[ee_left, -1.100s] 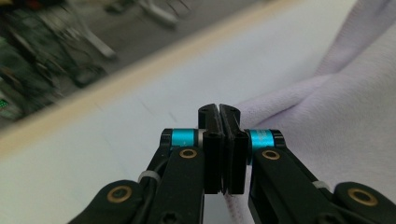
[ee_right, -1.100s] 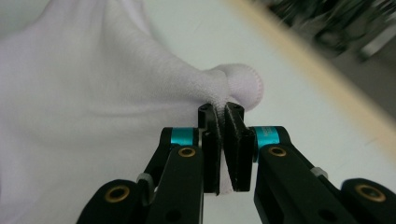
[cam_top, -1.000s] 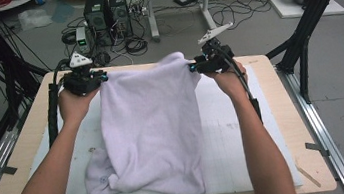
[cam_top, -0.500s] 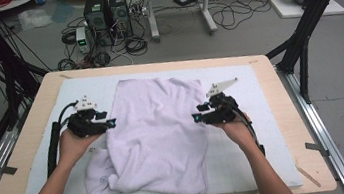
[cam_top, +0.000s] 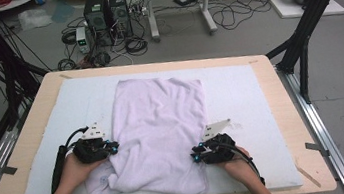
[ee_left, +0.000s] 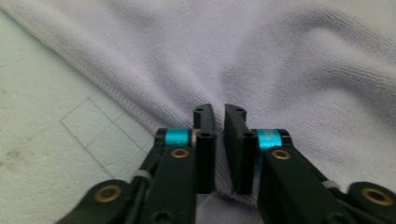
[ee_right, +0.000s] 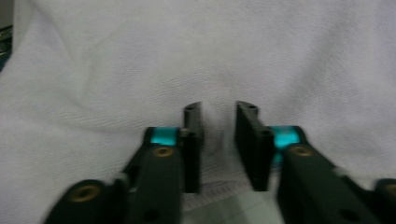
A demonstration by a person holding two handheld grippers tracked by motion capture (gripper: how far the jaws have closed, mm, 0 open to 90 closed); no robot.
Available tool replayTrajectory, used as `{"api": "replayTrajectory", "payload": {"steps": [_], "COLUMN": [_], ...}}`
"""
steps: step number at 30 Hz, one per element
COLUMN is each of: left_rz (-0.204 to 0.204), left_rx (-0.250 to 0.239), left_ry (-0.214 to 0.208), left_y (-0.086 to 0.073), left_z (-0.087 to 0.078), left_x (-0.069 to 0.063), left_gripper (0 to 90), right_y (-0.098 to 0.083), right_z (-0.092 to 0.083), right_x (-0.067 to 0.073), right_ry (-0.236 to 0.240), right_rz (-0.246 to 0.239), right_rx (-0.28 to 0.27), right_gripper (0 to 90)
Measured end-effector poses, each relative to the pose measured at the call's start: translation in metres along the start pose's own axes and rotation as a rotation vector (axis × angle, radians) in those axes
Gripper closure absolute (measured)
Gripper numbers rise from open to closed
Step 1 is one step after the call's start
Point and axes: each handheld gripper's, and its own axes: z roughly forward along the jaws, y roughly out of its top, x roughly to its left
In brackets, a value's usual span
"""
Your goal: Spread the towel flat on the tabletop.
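Note:
A lavender towel [cam_top: 159, 129] lies spread on the white mat [cam_top: 240, 93], rumpled along its near edge. My left gripper [cam_top: 114, 149] sits low at the towel's near left edge. In the left gripper view its jaws [ee_left: 219, 112] have just closed to a thin slit with a ridge of towel [ee_left: 280, 56] pinched between them. My right gripper [cam_top: 195, 155] is at the near right edge. Its jaws [ee_right: 219, 109] have just been closing too, with a fold of towel [ee_right: 187, 56] bunched between the pads.
The mat covers most of a wooden table [cam_top: 283, 112] with bare wood around it. Black frame posts [cam_top: 304, 44] stand at the right, and more at the left. Computer cases [cam_top: 105, 10] and cables lie on the floor beyond the far edge.
Both hands came back from the table's far side to its near side and dropped low. The towel's far edge was let go and lies flat. Both grippers now pinch the towel's near part.

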Motion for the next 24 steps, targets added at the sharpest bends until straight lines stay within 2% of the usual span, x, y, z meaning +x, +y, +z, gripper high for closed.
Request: {"api": "replayTrajectory", "payload": {"steps": [1, 5, 9, 11, 13, 17, 18, 19, 20, 21, 22, 24], "left_rz": [-0.002, -0.023, -0.068, -0.091, -0.118, -0.135, -0.137, -0.130, -0.126, -0.134, -0.143, -0.131], "left_rx": [0.000, -0.066, -0.146, -0.175, -0.197, -0.171, -0.156, -0.119, -0.107, -0.100, -0.094, -0.105], "left_ry": [-0.001, 0.038, 0.098, 0.134, 0.148, 0.201, 0.202, 0.212, 0.212, 0.202, 0.178, 0.163], "left_y": [0.001, 0.011, 0.030, 0.040, 0.050, 0.067, 0.069, 0.070, 0.069, 0.068, 0.067, 0.063], "left_z": [-0.001, -0.012, -0.022, -0.022, -0.017, 0.005, 0.011, 0.017, 0.019, 0.019, 0.016, 0.008], "left_x": [0.001, 0.005, 0.020, 0.030, 0.040, 0.053, 0.055, 0.057, 0.058, 0.059, 0.060, 0.058], "left_gripper": [86.0, 86.2, 86.3, 86.3, 86.4, 86.0, 84.3, 79.8, 72.8, 69.4, 65.4, 61.9], "right_y": [0.001, 0.009, 0.029, 0.040, 0.049, 0.061, 0.062, 0.062, 0.060, 0.059, 0.057, 0.054], "right_z": [-0.001, -0.010, -0.035, -0.045, -0.050, -0.045, -0.040, -0.034, -0.027, -0.024, -0.023, -0.026], "right_x": [-0.005, -0.009, -0.024, -0.037, -0.051, -0.084, -0.091, -0.096, -0.101, -0.103, -0.105, -0.102], "right_ry": [0.027, 0.016, -0.053, -0.090, -0.117, -0.174, -0.188, -0.203, -0.212, -0.216, -0.213, -0.223], "right_rz": [0.010, -0.007, -0.003, 0.005, 0.024, 0.075, 0.095, 0.105, 0.121, 0.132, 0.143, 0.143], "right_rx": [0.007, -0.002, -0.046, -0.068, -0.085, -0.077, -0.064, -0.049, -0.033, -0.024, -0.021, -0.039], "right_gripper": [85.5, 86.1, 86.2, 86.3, 86.4, 86.3, 85.9, 84.4, 78.2, 76.8, 74.1, 69.1]}}
